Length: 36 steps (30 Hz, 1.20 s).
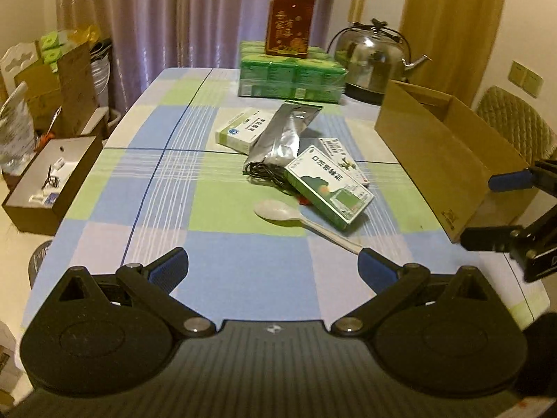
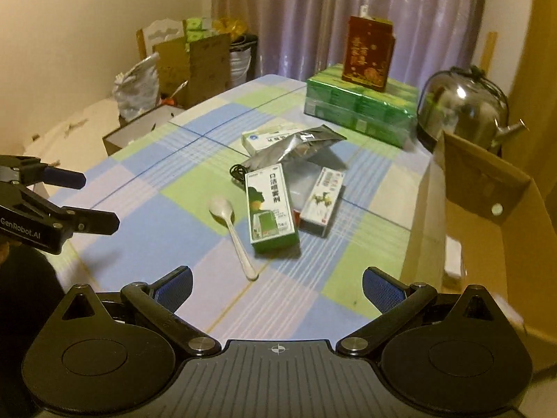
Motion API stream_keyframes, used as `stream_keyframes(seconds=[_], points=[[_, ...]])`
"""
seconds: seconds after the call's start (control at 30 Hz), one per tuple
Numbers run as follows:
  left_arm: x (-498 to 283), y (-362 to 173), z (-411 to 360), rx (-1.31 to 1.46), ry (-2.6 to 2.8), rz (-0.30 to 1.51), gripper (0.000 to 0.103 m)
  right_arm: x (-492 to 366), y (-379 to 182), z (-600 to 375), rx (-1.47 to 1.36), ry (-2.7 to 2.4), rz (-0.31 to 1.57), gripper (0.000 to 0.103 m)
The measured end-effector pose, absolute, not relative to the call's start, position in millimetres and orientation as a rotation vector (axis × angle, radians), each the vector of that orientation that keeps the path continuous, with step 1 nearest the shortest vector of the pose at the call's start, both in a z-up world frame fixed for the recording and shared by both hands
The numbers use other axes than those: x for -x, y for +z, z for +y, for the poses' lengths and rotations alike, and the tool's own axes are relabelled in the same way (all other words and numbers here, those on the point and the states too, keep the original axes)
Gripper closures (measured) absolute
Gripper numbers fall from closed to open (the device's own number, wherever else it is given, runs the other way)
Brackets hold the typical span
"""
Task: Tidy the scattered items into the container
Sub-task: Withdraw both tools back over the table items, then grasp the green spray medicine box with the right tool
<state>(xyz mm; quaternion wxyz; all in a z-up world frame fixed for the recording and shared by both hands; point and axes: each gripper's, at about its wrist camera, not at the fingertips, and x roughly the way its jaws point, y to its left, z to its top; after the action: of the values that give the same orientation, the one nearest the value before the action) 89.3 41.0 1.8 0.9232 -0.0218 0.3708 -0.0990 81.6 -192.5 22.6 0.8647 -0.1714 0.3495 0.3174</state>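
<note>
A curtained room holds a bench (image 2: 146,230) under a checked blue, green and lilac cloth. At the far end a red box (image 2: 368,54) stands upright on a stack of green packs (image 2: 362,108), with a steel kettle (image 2: 464,104) at its 3 o'clock.

The scattered items lie mid-bench. In the right wrist view, the white spoon (image 2: 231,226) has its bowl at 11 o'clock and its handle running to 5 o'clock. Just beside it at 3 o'clock is the green box (image 2: 269,207), its long axis near 12 to 6. The red-trimmed box (image 2: 322,200) lies beyond that, axis 1 to 7. A silver pouch (image 2: 296,146) stretches from 8 to 2 o'clock, partly over a white box (image 2: 268,137). A black cable (image 2: 238,172) is coiled at the pouch's near end.

The open carton (image 2: 487,209) sits at the bench's 3 o'clock edge, apart from the items.

The left gripper (image 1: 273,266) hovers over the near bench, jaws spread wide and empty. The right gripper (image 2: 276,284) hovers likewise, jaws wide apart, holding nothing, the spoon's handle tip just ahead.
</note>
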Motion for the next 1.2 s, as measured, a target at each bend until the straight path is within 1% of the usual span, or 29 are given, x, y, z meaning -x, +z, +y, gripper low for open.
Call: stream_keyframes(seconds=[0.27,0.33,0.37,0.4,0.53,0.63,0.8,1.03,1.07,1.1,1.2], points=[[-113,-19,43,0.138,-0.131,0.809,0.001,-118,2,-160,0.442,0.69,0.711,0.003],[-119,-24,43,0.159,-0.11,0.813,0.001,-129,-5,-151,0.454,0.697,0.708,0.007],[-123,-27,43,0.169,-0.102,0.817,0.001,-135,-8,-147,0.453,0.701,0.71,0.012],[-126,-30,42,0.177,-0.092,0.82,0.001,-140,-11,-143,0.452,0.703,0.712,0.015],[-138,-37,42,0.195,-0.059,0.825,0.001,-158,-28,-127,0.47,0.717,0.712,0.016],[-145,-43,44,0.223,-0.027,0.826,0.001,-170,-41,-114,0.501,0.73,0.713,0.019],[-152,-47,52,0.241,0.028,0.808,0.001,-186,-61,-101,0.547,0.732,0.712,0.032],[-162,-57,55,0.261,0.03,0.828,0.002,-197,-80,-93,0.581,0.743,0.721,0.037],[-163,-58,54,0.259,0.026,0.83,0.002,-198,-82,-93,0.586,0.739,0.721,0.045],[-164,-59,52,0.257,0.022,0.831,0.003,-198,-83,-93,0.59,0.736,0.719,0.05],[-166,-63,49,0.256,0.008,0.834,0.006,-196,-83,-98,0.588,0.736,0.723,0.05]])
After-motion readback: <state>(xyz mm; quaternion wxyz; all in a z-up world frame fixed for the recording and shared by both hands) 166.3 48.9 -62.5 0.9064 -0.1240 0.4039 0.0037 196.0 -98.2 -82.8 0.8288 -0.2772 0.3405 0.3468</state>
